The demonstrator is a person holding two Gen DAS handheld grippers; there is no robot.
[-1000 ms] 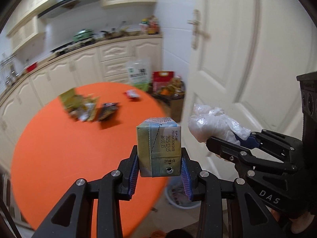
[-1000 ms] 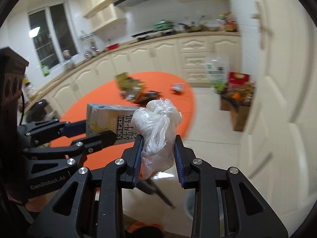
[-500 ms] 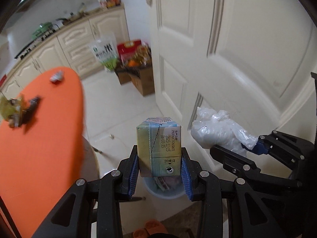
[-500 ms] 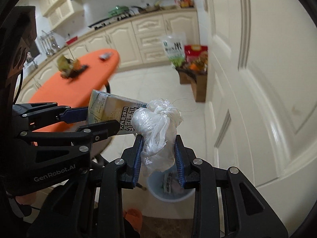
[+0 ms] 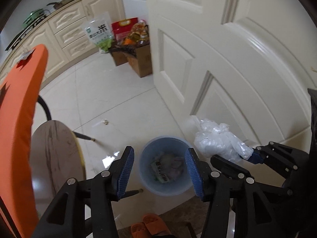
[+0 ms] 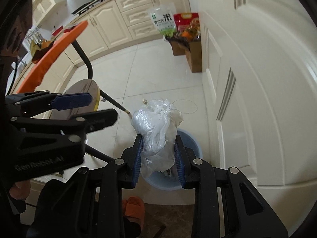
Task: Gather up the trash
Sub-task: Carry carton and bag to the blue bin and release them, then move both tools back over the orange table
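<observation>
Tongs (image 5: 159,168) tilted downward, above bin (image 5: 165,170)

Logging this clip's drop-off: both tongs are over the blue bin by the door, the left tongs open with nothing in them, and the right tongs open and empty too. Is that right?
Not quite. The right tongs are shut on a white plastic bag, as the right wrist view shows. The rest holds: the left tongs are open and empty over the blue bin by the door.

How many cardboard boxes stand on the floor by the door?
2. One cardboard box stands right beside the door; the other cardboard box touches it on the cabinet side. Bags on top may hide more.
</observation>
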